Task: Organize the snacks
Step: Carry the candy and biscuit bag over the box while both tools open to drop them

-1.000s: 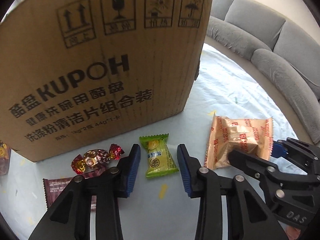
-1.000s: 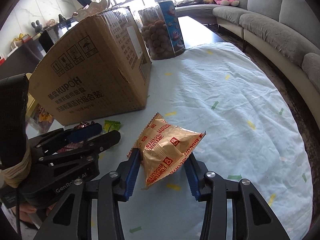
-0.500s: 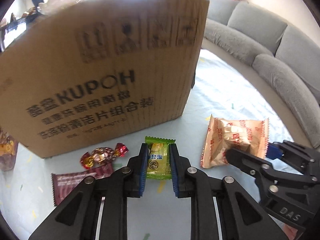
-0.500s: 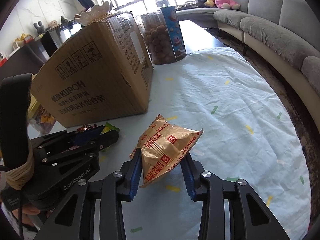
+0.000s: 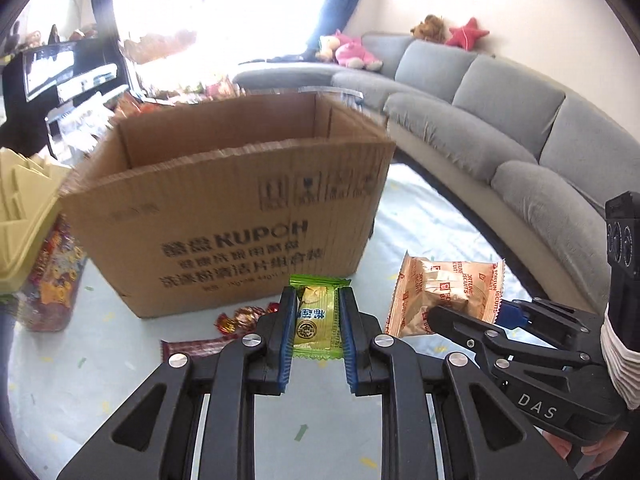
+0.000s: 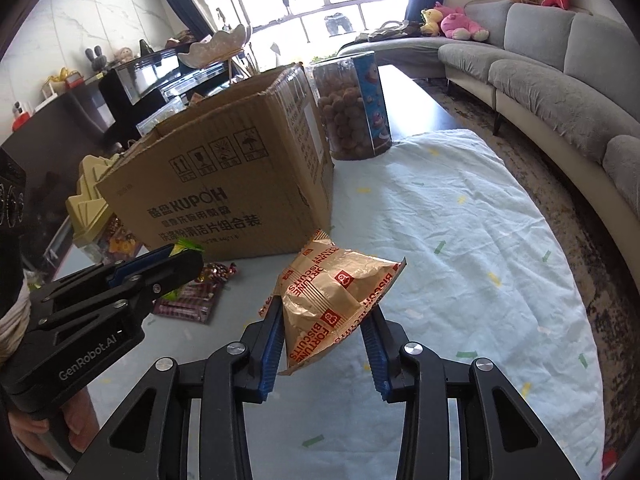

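Observation:
My left gripper (image 5: 316, 322) is shut on a green and yellow snack packet (image 5: 316, 320) and holds it above the table, in front of the open cardboard box (image 5: 240, 216). My right gripper (image 6: 324, 328) is shut on a gold Fortune Biscuits bag (image 6: 324, 292), lifted off the cloth to the right of the box (image 6: 224, 184). The bag also shows in the left wrist view (image 5: 448, 292), with the right gripper (image 5: 472, 316) on it. The left gripper shows in the right wrist view (image 6: 176, 264).
A red-wrapped candy (image 5: 240, 318) and a dark red packet (image 5: 196, 348) lie on the light blue cloth (image 6: 460, 248) before the box. A snack jar (image 6: 352, 108) stands behind it, a yellow-lidded jar (image 5: 40, 256) to its left. A grey sofa (image 5: 520, 140) curves along the right.
My left gripper closed on the green packet and lifted it off the table. Both grippers rose, so the box's open top now shows. The right gripper kept the biscuit bag.

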